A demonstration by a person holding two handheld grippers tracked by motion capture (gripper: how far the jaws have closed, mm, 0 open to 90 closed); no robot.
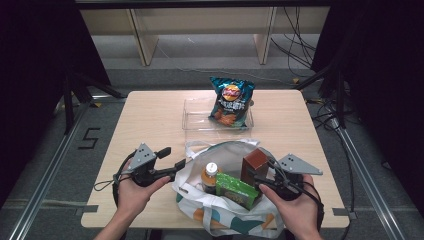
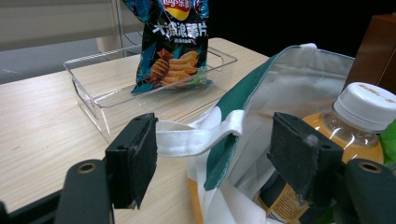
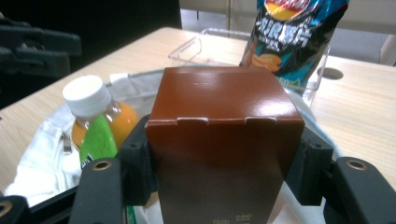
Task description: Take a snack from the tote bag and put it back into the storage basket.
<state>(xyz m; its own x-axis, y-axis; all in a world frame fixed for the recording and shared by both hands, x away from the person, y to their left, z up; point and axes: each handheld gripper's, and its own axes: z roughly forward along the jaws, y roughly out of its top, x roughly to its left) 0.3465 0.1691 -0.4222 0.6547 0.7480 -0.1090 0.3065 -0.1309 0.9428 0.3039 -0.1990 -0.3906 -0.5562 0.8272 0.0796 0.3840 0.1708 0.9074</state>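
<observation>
While the right gripper stands over the tote bag, its two black jaws sit on either side of the brown box, the pads pressing against the box's left and right faces, so the box is clamped between them with its top flap rising above the pads. Just beyond the left jaw of that gripper, lower in the bag, stand the orange juice bottle with its white cap and the green carton leaning against it. Far ahead of the jaws, the chip bag stands upright in the clear tray. On the other side, the left gripper has its jaws spread wide apart and gripping nothing; the tote's white handle strap runs across the gap between them, near the left pad, though I cannot tell whether it touches. Past its right jaw sits the bottle, inside the bag's open mouth. Both hands rest near the table's near edge.
</observation>
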